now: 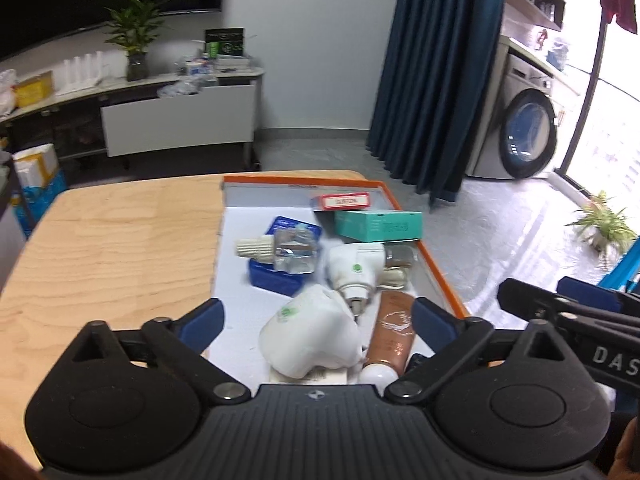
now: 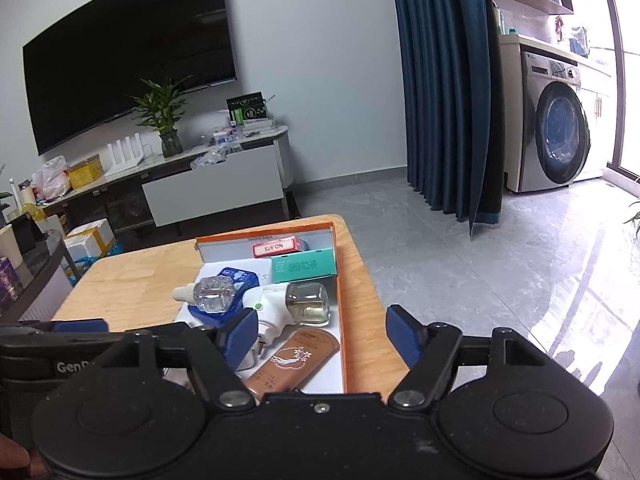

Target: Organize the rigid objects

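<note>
Grippers stand spread and empty: left gripper (image 1: pixel 318 318) and right gripper (image 2: pixel 322 334) hover over the orange tray (image 1: pixel 440 272) (release step, seemingly). All 2 need next is another stray item; none shows.

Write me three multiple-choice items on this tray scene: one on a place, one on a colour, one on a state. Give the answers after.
1. Where does the teal box lie?
A. on the bare wooden table
B. in the orange-rimmed tray
C. on the floor

2. What colour is the tube at the tray's near end?
A. bronze-brown
B. green
C. white

3. How does the left gripper stand?
A. shut on the tube
B. shut on the white plug-in device
C. open, holding nothing

Answers: 1 B, the rim runs around it. 2 A, bronze-brown with a white flower print. 3 C, its blue pads stand wide apart, pressing nothing.
</note>
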`<state>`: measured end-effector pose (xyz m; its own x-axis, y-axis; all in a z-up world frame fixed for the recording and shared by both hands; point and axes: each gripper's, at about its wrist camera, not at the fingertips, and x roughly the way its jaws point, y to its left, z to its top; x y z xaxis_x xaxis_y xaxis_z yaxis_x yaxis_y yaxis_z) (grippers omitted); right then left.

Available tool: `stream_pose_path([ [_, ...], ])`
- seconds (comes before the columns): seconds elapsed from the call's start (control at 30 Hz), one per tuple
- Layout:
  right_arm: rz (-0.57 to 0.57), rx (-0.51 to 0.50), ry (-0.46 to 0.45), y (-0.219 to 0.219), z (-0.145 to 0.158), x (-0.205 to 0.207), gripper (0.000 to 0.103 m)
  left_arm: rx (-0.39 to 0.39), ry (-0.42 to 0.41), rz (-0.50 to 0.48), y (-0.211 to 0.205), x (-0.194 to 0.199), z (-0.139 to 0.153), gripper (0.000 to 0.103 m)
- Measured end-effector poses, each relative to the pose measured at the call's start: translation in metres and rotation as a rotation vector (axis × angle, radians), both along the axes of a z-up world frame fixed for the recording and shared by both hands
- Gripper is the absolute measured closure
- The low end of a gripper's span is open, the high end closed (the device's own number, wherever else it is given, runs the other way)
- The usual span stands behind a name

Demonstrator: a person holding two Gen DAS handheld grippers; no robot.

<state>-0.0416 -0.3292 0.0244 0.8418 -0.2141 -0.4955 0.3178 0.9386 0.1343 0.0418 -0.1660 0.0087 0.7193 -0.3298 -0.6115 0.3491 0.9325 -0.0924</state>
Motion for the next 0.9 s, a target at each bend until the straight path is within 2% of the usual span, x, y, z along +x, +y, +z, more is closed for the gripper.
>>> stream_pose_path([
  [0.23,0.012,-0.003,0.012,0.004,-0.002,-0.017,0.017,0.02,0.003,0.057,0.01,-0.021,0.007,0.0],
  [0.5,0.056,0.004,0.084,0.006,-0.021,-0.031,0.015,0.037,0.047,0.111,0.018,-0.036,-0.009,0.0],
  [0.67,0.067,0.007,0.103,0.01,-0.029,-0.038,0.014,0.076,0.056,0.129,0.02,-0.043,-0.018,0.0],
  [0.9,0.081,0.003,0.11,0.013,-0.03,-0.042,0.014,0.079,0.068,0.132,0.02,-0.047,-0.022,0.0],
])
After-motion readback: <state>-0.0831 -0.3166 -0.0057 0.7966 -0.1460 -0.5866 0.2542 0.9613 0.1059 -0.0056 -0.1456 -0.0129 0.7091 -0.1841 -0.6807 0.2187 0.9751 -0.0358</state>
